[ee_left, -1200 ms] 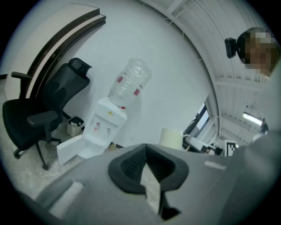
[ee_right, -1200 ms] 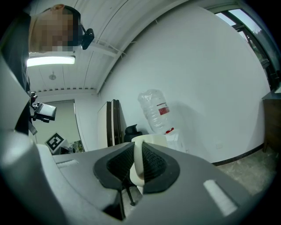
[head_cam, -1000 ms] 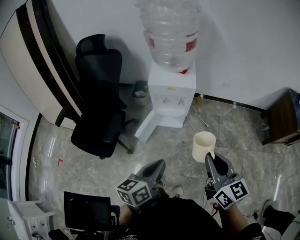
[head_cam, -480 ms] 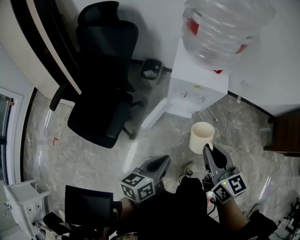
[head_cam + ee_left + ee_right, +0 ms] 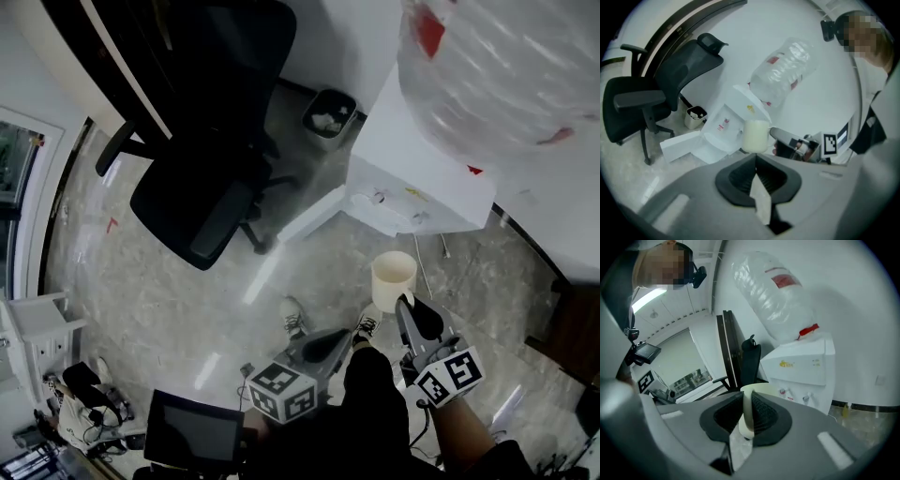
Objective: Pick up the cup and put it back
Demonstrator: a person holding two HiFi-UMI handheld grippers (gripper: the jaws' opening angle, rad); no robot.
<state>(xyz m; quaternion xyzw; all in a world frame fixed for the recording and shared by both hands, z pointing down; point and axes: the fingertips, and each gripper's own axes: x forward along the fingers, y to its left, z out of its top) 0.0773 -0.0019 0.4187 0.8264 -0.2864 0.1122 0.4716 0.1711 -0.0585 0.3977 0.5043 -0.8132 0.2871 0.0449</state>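
Your right gripper [image 5: 746, 416]: jaws clamped on the cup [image 5: 394, 279], apparently by its handle, with the body just ahead of the jaw tips. It looks rigid, light, smooth and probably breakable, so pinch firmly and avoid knocks. Your left gripper [image 5: 756, 164]: jaws together, empty.

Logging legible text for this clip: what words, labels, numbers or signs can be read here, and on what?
No text reads clearly.
Red label on the water bottle: too blurred.
Yellow logo on the dispenser: too small.
Marker cube: square pattern only, no letters.
Cup: no print visible.
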